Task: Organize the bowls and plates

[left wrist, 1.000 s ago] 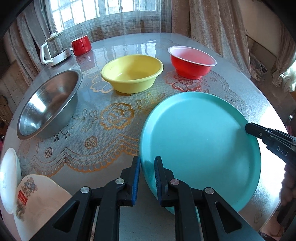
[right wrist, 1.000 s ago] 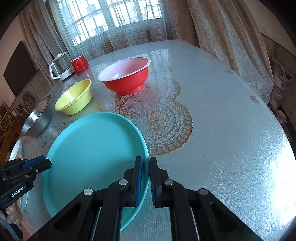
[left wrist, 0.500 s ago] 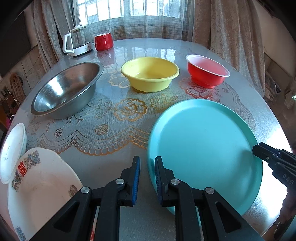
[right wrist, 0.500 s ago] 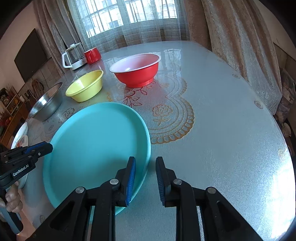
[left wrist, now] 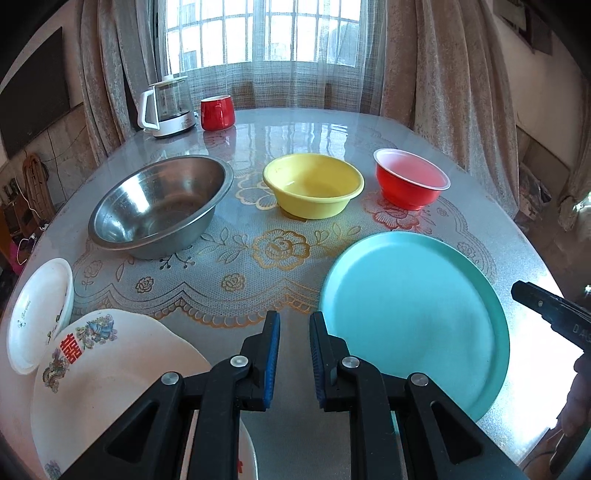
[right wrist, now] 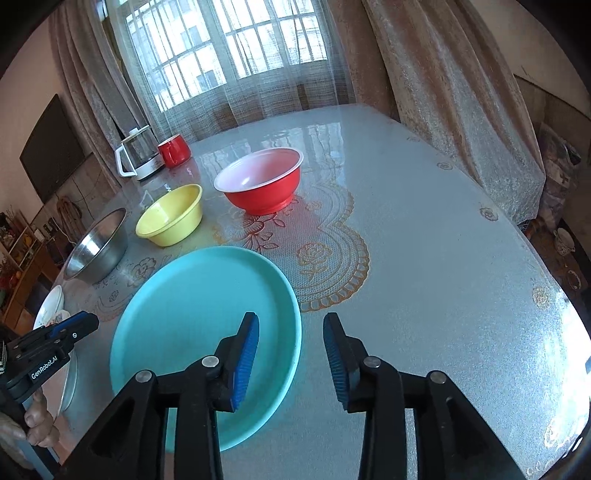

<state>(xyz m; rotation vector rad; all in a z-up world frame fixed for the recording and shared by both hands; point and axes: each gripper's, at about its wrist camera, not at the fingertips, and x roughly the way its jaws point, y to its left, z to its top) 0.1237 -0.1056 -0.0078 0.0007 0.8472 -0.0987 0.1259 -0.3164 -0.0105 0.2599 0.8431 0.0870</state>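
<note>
Right tool (right wrist: 290,334) now wide apart, empty, astride teal plate (right wrist: 192,306) rim.

Barred window (left wrist: 258,33) glowing with daylight, sheer net and beige curtains (left wrist: 443,66), dark wall-mounted screen (right wrist: 51,147), glossy lace-patterned desk (right wrist: 424,229), wooden shelf (right wrist: 18,258) at left

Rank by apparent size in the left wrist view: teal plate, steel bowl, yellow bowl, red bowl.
1. teal plate, though nearest the camera
2. steel bowl
3. yellow bowl
4. red bowl, somewhat smaller than the yellow
</note>
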